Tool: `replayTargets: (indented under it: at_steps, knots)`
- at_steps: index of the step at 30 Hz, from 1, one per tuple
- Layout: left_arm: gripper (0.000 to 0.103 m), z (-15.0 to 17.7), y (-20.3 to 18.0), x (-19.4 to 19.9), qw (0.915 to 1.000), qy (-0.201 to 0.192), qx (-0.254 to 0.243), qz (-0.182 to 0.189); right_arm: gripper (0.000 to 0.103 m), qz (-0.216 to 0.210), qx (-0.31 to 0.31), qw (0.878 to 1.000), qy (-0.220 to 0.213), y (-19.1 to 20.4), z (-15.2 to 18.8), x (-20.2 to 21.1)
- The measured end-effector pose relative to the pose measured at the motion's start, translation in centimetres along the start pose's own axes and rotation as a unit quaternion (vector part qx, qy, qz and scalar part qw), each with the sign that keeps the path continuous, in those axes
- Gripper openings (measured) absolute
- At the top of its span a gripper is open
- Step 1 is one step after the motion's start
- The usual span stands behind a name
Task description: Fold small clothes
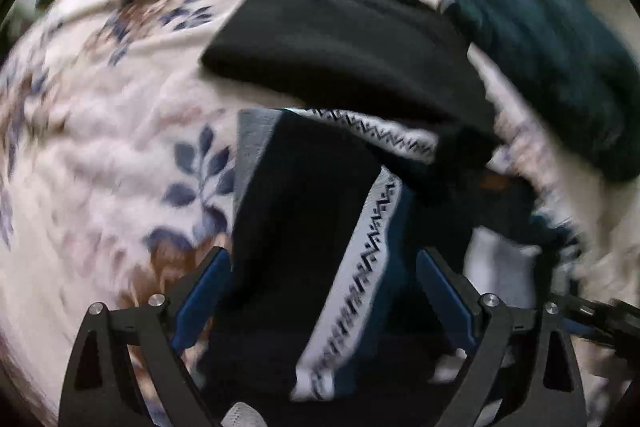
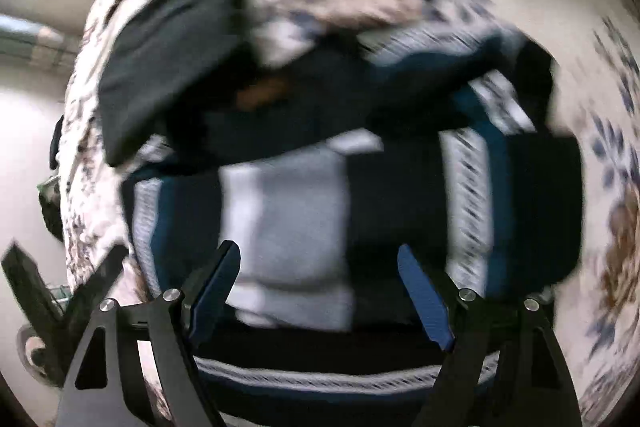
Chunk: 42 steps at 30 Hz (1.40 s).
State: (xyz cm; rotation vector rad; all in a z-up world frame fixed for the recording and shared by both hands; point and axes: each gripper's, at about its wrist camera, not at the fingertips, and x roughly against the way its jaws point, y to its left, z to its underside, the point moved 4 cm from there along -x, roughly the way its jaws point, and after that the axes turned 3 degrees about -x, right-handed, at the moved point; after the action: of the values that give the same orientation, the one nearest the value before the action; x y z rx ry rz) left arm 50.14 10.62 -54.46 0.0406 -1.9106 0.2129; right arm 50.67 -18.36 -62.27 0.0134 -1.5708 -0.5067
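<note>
A dark navy garment with white zigzag-patterned stripes and blue bands (image 1: 320, 227) lies folded on the floral bedspread (image 1: 100, 147), right below both grippers. My left gripper (image 1: 324, 263) is open above it, its blue pads apart on either side of the cloth. My right gripper (image 2: 320, 259) is open too, over the same garment (image 2: 400, 195), which shows a pale grey panel (image 2: 288, 227). Both views are motion-blurred.
A folded black garment (image 1: 344, 43) lies just beyond the striped one, also in the right wrist view (image 2: 168, 55). A dark teal fuzzy item (image 1: 540, 39) lies at the far right. The bed edge and a pale floor (image 2: 28, 147) show on the left.
</note>
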Motion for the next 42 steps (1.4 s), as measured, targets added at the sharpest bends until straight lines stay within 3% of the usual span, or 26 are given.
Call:
replayTargets:
  at_steps: [3, 6, 8, 12, 15, 17, 19, 22, 24, 26, 27, 28, 30, 36, 42]
  knots:
    - [0.098, 0.1, 1.0, -3.2, 0.9979, 0.032, -0.016, -0.054, 0.083, 0.038, 0.012, 0.999, -0.011, -2.3, -0.1, -1.1]
    - [0.102, 0.1, 3.4, -4.3, 0.9978, 0.050, 0.021, -0.038, 0.082, 0.094, 0.011, 0.995, -0.037, -4.9, -1.4, -2.1]
    - [0.102, 0.0, 4.0, -3.9, 0.9977, 0.049, 0.030, -0.035, 0.083, 0.104, 0.001, 0.994, -0.036, -6.0, -2.1, -2.6]
    - [0.102, 0.2, 3.3, -1.1, 0.9981, 0.034, 0.021, -0.047, 0.083, 0.085, 0.009, 0.995, -0.057, -5.1, -1.9, -0.2]
    - [0.102, 1.4, 1.3, 1.2, 0.9996, 0.021, 0.008, -0.019, 0.082, 0.057, 0.046, 0.995, -0.068, -2.8, 0.5, 1.1]
    - [0.102, 2.6, -0.2, 1.2, 0.9993, 0.028, -0.017, -0.015, 0.065, 0.056, 0.065, 0.995, -0.052, -1.7, 1.9, 0.2]
    - [0.102, 3.7, -1.1, -0.2, 0.9972, 0.045, -0.043, -0.042, 0.035, 0.084, 0.077, 0.993, -0.011, -2.3, 3.5, -1.9]
    - [0.102, 4.8, -0.3, -2.0, 0.9958, 0.073, -0.032, -0.046, 0.032, 0.093, 0.064, 0.994, 0.008, -4.3, 5.0, -3.3]
    - [0.102, 4.9, 0.5, -1.7, 0.9969, 0.067, -0.020, -0.036, 0.032, 0.082, 0.064, 0.995, 0.006, -4.6, 5.2, -2.7]
    - [0.102, 4.9, 0.7, -0.8, 0.9977, 0.060, -0.020, -0.024, 0.037, 0.072, 0.059, 0.996, 0.008, -4.7, 5.4, -1.6]
    - [0.102, 4.8, 0.9, -0.3, 0.9981, 0.056, -0.018, -0.018, 0.055, 0.066, 0.056, 0.996, 0.005, -4.9, 5.4, -0.8]
    - [0.102, 4.7, 0.9, 0.4, 0.9986, 0.049, -0.017, -0.014, 0.084, 0.063, 0.056, 0.996, 0.001, -4.9, 5.6, -0.1]
    - [0.102, 4.9, 0.6, 2.0, 0.9990, 0.038, -0.021, -0.008, 0.102, 0.054, 0.058, 0.997, -0.020, -4.8, 6.5, 2.2]
    - [0.102, 7.1, -2.5, 6.9, 0.9980, 0.035, -0.051, -0.009, 0.102, 0.054, 0.029, 0.997, -0.044, -5.0, 7.9, 7.2]
    - [0.102, 13.3, -10.2, 9.2, 0.9933, 0.066, -0.093, 0.017, 0.102, 0.036, 0.006, 0.999, -0.024, -9.2, 7.3, 10.6]
